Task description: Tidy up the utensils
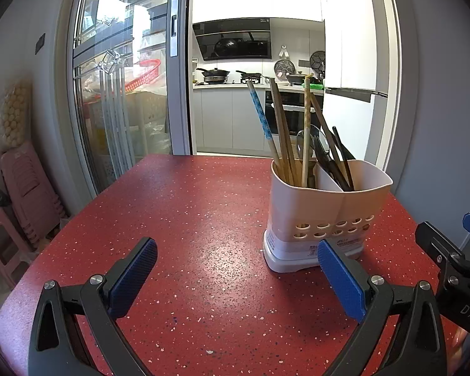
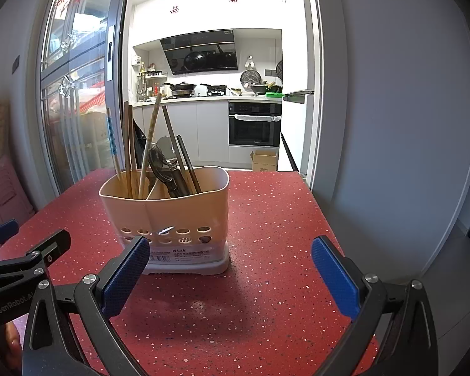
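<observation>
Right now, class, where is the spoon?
In both wrist views, the spoon stands bowl-up in the utensil holder, among dark utensils, right of the chopsticks.

Left gripper (image 1: 236, 277): black curved plastic arms, triangular cut-outs, silver round screws at pivots, blue cross-hatched pads (image 1: 134, 277) on fingers. Right gripper (image 2: 230, 277): same black frame, silver screws, blue textured pads (image 2: 334, 277). White lettering "GenRobot.AI" seen on left gripper body in right wrist view; "DAS" seen on right gripper body in left wrist view.
</observation>
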